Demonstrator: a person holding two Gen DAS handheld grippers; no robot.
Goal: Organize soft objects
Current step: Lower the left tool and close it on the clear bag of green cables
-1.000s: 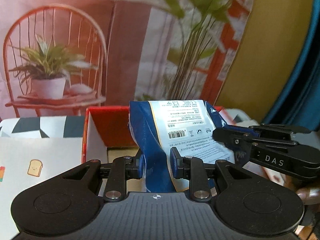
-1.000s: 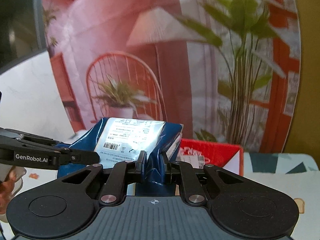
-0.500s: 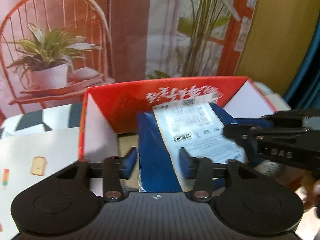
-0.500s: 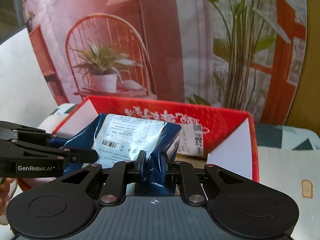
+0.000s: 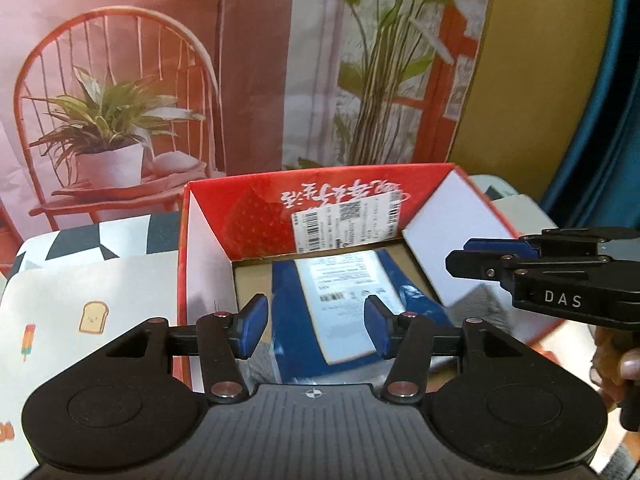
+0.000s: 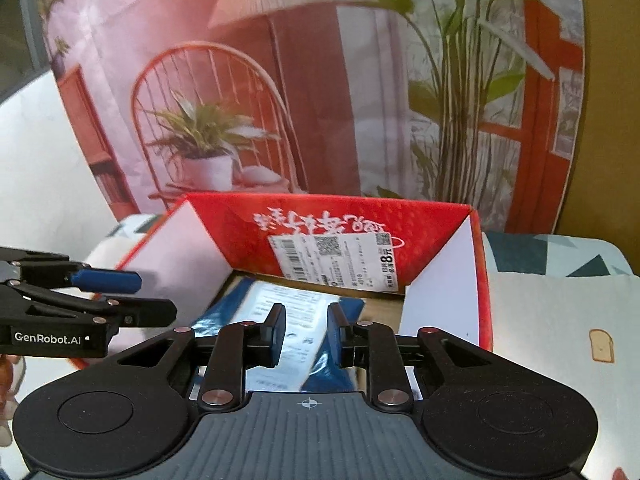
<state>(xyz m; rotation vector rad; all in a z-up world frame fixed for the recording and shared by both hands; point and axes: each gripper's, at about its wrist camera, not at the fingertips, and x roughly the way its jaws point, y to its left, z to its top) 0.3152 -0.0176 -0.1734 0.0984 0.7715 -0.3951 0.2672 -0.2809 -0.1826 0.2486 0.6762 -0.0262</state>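
A blue soft packet with a white printed label point(image 5: 344, 304) lies flat on the floor of an open red cardboard box point(image 5: 256, 220); it also shows in the right wrist view point(image 6: 288, 320). My left gripper point(image 5: 314, 330) is open and empty, held above the packet's near end. My right gripper point(image 6: 306, 334) is open and empty over the same packet, and shows from the side at the right of the left wrist view point(image 5: 496, 260). The left gripper's fingers point(image 6: 108, 280) show at the left of the right wrist view.
The red box point(image 6: 440, 224) has upright white side flaps point(image 5: 452, 240) and a shipping label on its far wall. It stands on a patterned tablecloth point(image 5: 80, 312). A printed backdrop with a chair and plants point(image 5: 120, 120) rises behind.
Both grippers carried the packet down into the red box, then opened and let it go. The packet now lies flat on the box floor.
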